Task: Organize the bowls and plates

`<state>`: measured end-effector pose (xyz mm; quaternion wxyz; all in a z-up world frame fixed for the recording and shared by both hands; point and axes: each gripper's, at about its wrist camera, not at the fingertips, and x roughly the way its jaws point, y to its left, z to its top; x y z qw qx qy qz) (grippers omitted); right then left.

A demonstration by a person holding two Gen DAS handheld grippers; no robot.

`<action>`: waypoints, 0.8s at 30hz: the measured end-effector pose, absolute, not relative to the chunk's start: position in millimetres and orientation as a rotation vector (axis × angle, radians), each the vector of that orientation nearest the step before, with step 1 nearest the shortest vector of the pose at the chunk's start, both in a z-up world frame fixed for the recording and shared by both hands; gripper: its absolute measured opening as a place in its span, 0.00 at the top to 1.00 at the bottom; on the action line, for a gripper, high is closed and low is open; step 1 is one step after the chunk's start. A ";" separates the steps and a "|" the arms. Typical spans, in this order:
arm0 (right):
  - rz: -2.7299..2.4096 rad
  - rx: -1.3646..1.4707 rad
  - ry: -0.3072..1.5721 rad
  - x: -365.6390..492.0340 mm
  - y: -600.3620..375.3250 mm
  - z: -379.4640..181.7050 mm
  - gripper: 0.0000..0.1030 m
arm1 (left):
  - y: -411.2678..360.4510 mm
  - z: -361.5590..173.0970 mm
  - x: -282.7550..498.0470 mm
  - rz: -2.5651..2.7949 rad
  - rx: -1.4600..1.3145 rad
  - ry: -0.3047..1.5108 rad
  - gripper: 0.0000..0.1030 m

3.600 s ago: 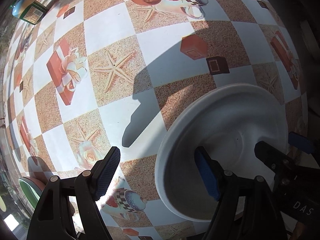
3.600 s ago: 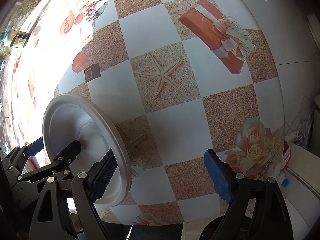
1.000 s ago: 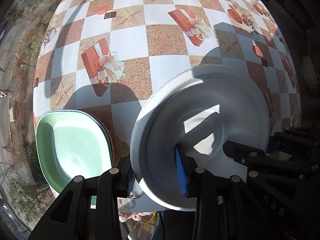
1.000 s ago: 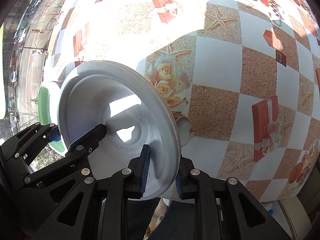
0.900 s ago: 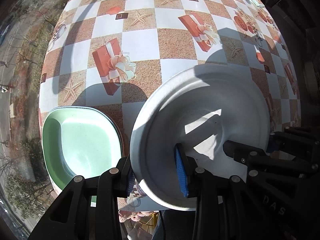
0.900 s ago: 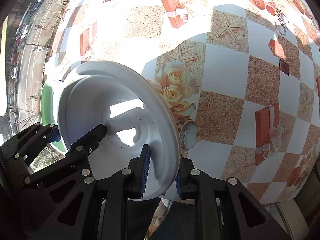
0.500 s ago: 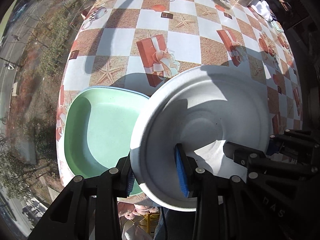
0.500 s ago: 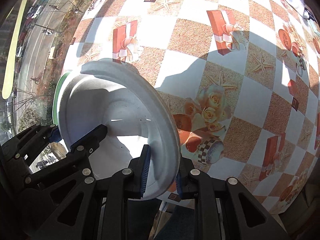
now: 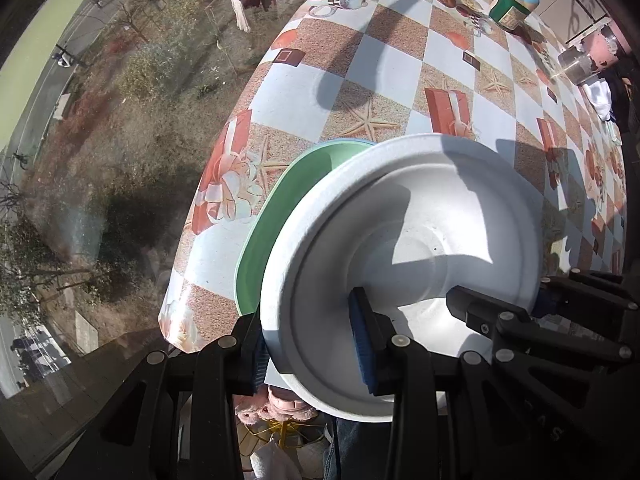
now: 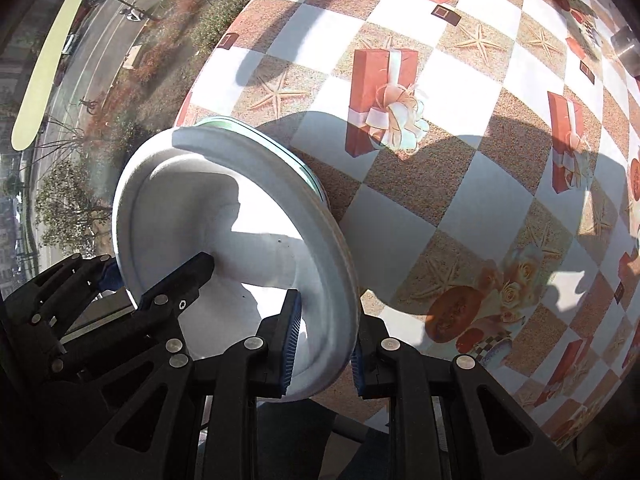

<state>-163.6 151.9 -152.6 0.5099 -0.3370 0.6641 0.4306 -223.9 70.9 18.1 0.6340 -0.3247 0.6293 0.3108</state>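
A round white plate (image 9: pixel 404 240) is held by both grippers at its near rim. My left gripper (image 9: pixel 308 356) is shut on the plate's left rim. My right gripper (image 10: pixel 324 344) is shut on its right rim, with the plate (image 10: pixel 224 240) filling the left of that view. Under and behind the white plate lies a green plate (image 9: pixel 272 216) at the table's near left corner; only its left part shows, and just a thin green-blue edge (image 10: pixel 288 152) shows in the right wrist view.
The table (image 9: pixel 352 60) has a checked cloth with gift and starfish prints. A green bottle (image 9: pixel 514 0) and a pink and metal container (image 9: pixel 588 56) stand at the far side. The table's left edge (image 9: pixel 200 216) drops off beside a window.
Both grippers closed on the white plate, lifted it and carried it left. It now covers most of the green plate, which was apart from it a second ago.
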 end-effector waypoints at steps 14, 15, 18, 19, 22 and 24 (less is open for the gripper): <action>1.048 -0.894 1.562 -196.0 202.0 -183.4 0.76 | 82.0 5.2 -230.5 0.759 -0.781 1.422 0.54; 1.048 -0.894 1.562 -194.2 202.2 -184.8 0.76 | 81.2 6.9 -230.0 0.760 -0.778 1.420 0.52; 1.040 -0.886 1.560 -189.5 200.8 -182.0 0.76 | 79.0 11.8 -230.2 0.790 -0.754 1.437 0.32; 1.046 -0.878 1.558 -189.5 200.7 -179.1 0.76 | 78.6 12.3 -230.4 0.815 -0.731 1.443 0.27; 1.036 -0.886 1.524 -186.7 197.3 -172.2 0.73 | 79.4 17.8 -237.3 0.827 -0.729 1.424 0.21; 1.007 -0.895 1.485 -184.2 193.9 -166.1 0.51 | 79.3 20.6 -243.9 0.831 -0.741 1.416 0.09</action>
